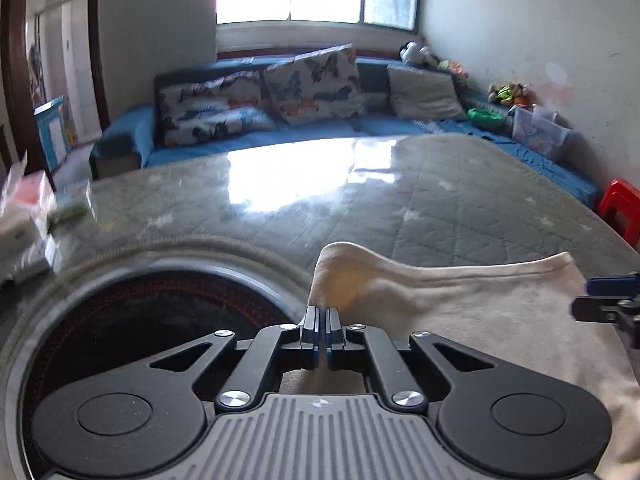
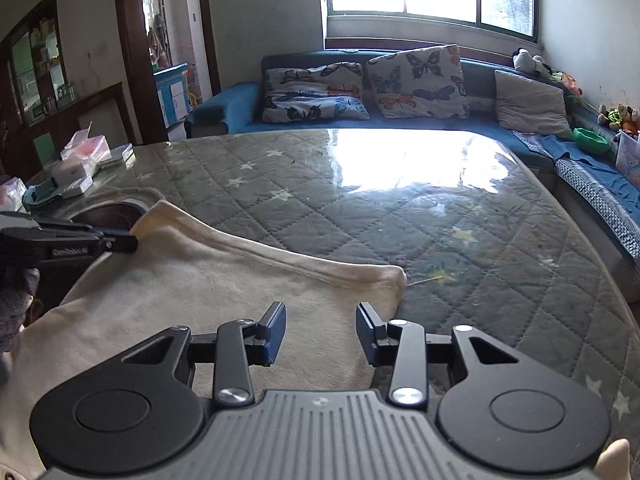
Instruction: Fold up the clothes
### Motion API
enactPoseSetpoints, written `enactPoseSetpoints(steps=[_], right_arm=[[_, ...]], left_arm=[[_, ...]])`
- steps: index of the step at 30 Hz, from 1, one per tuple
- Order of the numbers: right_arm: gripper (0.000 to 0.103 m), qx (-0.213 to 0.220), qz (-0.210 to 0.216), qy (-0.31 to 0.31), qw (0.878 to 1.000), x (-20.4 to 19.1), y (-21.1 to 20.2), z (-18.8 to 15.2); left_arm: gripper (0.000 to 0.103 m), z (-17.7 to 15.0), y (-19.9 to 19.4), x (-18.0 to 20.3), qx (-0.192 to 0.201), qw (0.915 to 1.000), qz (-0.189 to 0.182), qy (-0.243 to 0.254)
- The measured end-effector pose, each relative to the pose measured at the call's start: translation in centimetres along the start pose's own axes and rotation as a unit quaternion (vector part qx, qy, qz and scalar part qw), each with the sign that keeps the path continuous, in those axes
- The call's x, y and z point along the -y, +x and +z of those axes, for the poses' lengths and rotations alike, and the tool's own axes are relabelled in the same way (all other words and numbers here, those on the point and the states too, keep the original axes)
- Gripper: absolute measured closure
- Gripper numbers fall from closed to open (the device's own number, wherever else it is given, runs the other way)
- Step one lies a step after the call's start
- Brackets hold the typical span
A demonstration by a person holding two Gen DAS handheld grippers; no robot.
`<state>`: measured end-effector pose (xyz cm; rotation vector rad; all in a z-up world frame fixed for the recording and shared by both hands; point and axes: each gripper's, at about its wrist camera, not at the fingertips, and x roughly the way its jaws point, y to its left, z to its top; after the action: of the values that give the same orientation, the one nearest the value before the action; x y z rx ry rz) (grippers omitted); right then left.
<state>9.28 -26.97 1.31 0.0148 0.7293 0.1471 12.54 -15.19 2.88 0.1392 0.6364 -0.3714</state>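
A cream garment [image 1: 460,312] lies spread on the quilted table cover [image 1: 440,208]. My left gripper [image 1: 322,314] is shut on the garment's far left corner, and the cloth rises in a peak from its tips. In the right wrist view that same gripper [image 2: 124,240] comes in from the left and holds the corner lifted, so the hem [image 2: 280,256] runs taut towards the far right corner [image 2: 394,280]. My right gripper [image 2: 322,328] hovers open just above the garment [image 2: 200,312] near that right corner, with nothing pinched between its fingers. Its tip also shows at the right edge of the left wrist view [image 1: 600,304].
A round dark opening [image 1: 152,320] is set in the table beside the left gripper. Boxes and packets [image 2: 80,168] crowd the table's left end. A blue sofa [image 2: 400,120] with butterfly cushions runs behind and along the right. A red stool [image 1: 620,208] stands at the right.
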Motion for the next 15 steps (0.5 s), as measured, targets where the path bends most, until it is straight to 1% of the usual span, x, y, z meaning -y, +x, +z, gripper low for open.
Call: enactPoseSetpoints(steps=[2, 5, 6, 8, 9, 10, 11, 13, 15], right_arm=[[0.064, -0.003, -0.001, 0.003, 1.000, 0.1, 0.3, -0.1], [0.064, -0.005, -0.003, 0.010, 1.000, 0.5, 0.6, -0.2], [0.064, -0.006, -0.003, 0.012, 1.000, 0.6, 0.6, -0.2], [0.064, -0.007, -0.004, 0.015, 1.000, 0.7, 0.7, -0.2], [0.064, -0.006, -0.005, 0.014, 1.000, 0.7, 0.6, -0.2], [0.064, -0.005, -0.006, 0.013, 1.000, 0.7, 0.6, -0.1], [0.064, -0.005, -0.006, 0.012, 1.000, 0.8, 0.5, -0.1], [0.064, -0.003, -0.007, 0.014, 1.000, 0.9, 0.5, 0.1], [0.063, -0.002, -0.011, 0.016, 1.000, 0.9, 0.6, 0.3]], left_arm=[[0.100, -0.6, -1.5, 1.7, 0.016, 0.9985, -0.035, 0.040], [0.098, -2.0, -3.1, 3.7, 0.019, 0.9903, -0.100, 0.095], [0.095, -2.2, -3.4, 3.9, 0.023, 0.9890, -0.103, 0.103], [0.093, -2.4, -4.0, 4.0, 0.033, 0.9880, -0.101, 0.113], [0.087, -2.6, -4.3, 4.0, 0.038, 0.9874, -0.099, 0.118], [0.081, -2.4, -4.4, 3.8, 0.043, 0.9885, -0.092, 0.112], [0.078, -2.2, -4.3, 3.4, 0.043, 0.9902, -0.087, 0.100], [0.067, -1.9, -4.0, 2.9, 0.034, 0.9927, -0.083, 0.080], [0.065, -2.1, -4.1, 3.4, 0.031, 0.9902, -0.101, 0.091]])
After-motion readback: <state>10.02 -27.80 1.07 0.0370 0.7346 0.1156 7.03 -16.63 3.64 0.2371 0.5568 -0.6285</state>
